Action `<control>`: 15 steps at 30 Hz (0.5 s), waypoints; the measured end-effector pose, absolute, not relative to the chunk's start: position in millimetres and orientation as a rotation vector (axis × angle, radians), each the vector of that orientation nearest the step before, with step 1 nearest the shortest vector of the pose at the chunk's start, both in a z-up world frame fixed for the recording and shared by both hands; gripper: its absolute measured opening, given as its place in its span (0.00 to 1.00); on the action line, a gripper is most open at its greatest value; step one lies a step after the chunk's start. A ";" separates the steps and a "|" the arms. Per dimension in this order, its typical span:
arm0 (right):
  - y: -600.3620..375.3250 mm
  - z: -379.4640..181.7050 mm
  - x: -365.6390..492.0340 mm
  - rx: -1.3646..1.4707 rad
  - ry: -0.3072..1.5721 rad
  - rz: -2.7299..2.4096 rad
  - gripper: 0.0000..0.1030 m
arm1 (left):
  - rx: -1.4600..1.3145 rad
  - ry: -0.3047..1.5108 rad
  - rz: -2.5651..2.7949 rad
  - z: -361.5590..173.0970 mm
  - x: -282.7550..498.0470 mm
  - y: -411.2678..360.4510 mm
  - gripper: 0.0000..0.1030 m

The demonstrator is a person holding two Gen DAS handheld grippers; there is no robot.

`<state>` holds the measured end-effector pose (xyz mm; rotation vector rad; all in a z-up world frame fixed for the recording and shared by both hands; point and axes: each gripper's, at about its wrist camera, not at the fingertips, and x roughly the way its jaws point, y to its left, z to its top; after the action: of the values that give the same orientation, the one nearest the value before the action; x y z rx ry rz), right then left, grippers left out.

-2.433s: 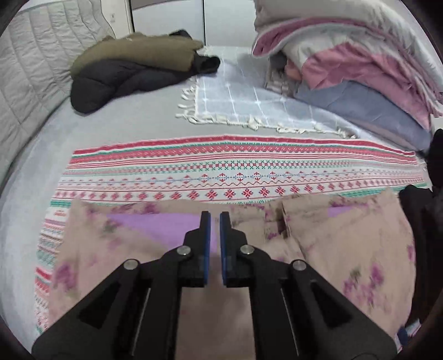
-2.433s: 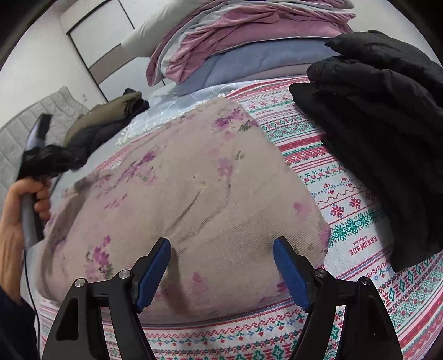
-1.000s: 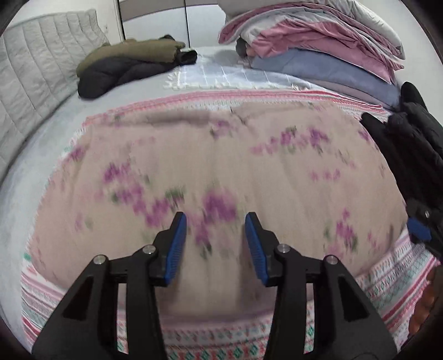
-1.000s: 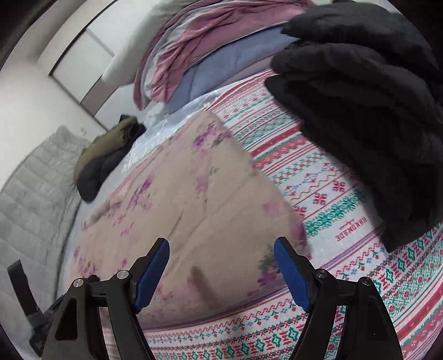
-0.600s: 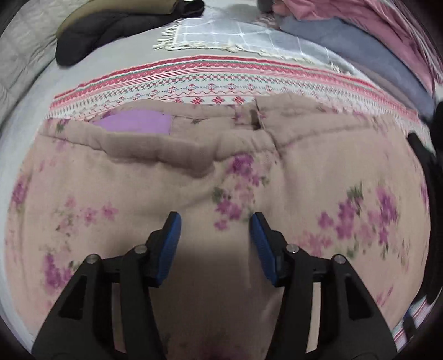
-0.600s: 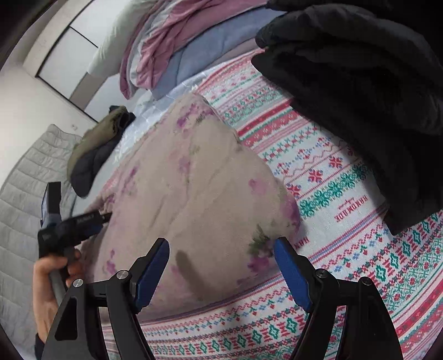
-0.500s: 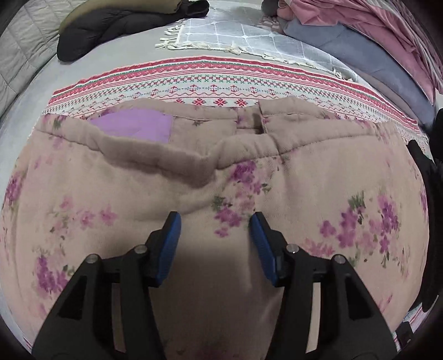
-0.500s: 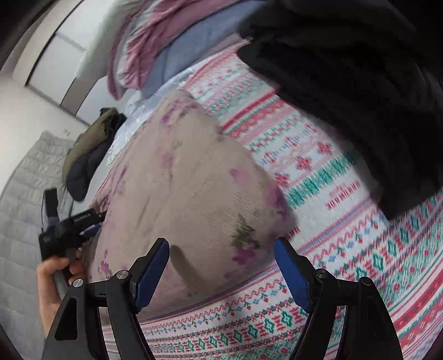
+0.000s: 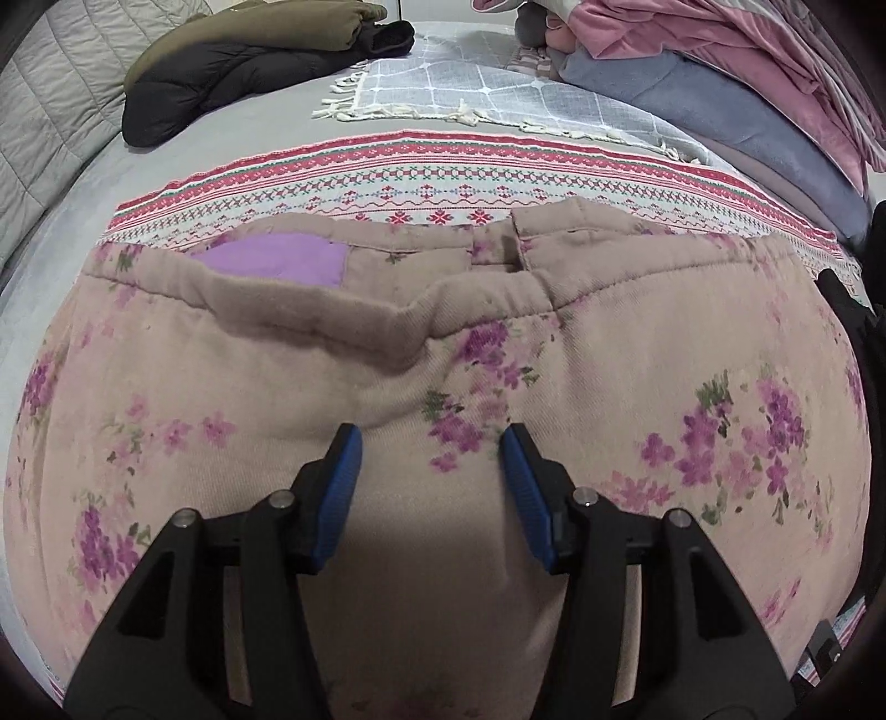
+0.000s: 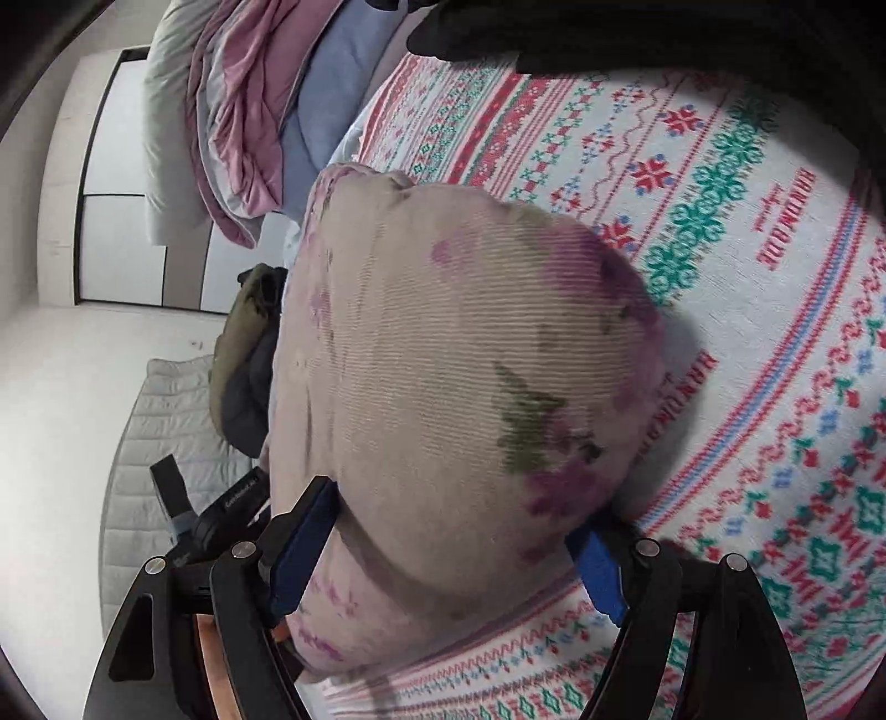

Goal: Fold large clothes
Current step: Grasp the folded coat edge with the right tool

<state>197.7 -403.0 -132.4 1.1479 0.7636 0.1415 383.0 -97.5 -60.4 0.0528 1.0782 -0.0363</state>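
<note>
A beige fleece garment with purple flowers (image 9: 609,387) lies folded on a patterned knit blanket (image 9: 432,183), its collar and a purple lining patch (image 9: 282,260) at the far edge. My left gripper (image 9: 429,476) points steeply down just over the garment's middle, open, with nothing pinched between its blue pads. In the right wrist view the garment's near corner (image 10: 443,360) bulges up between the wide jaws of my right gripper (image 10: 448,554), which is rolled onto its side. Both blue pads flank the fabric, and no squeeze shows. The left gripper (image 10: 221,515) shows beyond the garment.
A black jacket (image 10: 664,33) lies on the blanket (image 10: 747,277) beside the garment. Folded pink and blue bedding (image 9: 747,83) is stacked at the far right. An olive and a dark jacket (image 9: 232,66) and a grey fringed throw (image 9: 482,94) lie at the back.
The left gripper, shut earlier, has opened and come in low over the garment, then held still. The right gripper has rolled and sunk, and the garment's corner now sits between its jaws.
</note>
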 end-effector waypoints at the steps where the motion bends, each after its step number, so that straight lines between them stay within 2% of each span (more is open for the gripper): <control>1: -401.5 -131.6 199.2 1.148 0.751 0.132 0.79 | 0.056 1.077 -0.036 -60.4 382.9 -97.8 0.54; 11: -389.4 -128.5 217.9 1.108 0.674 0.066 0.80 | 0.073 1.060 -0.029 -62.6 382.8 -101.4 0.54; 15: -387.3 -127.1 223.3 1.100 0.668 0.063 0.76 | 0.088 1.055 -0.024 -63.1 382.5 -103.4 0.54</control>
<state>223.3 -387.3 -127.1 1.0996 0.6678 0.0627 382.5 -103.4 -63.1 0.0883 1.0547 -0.0243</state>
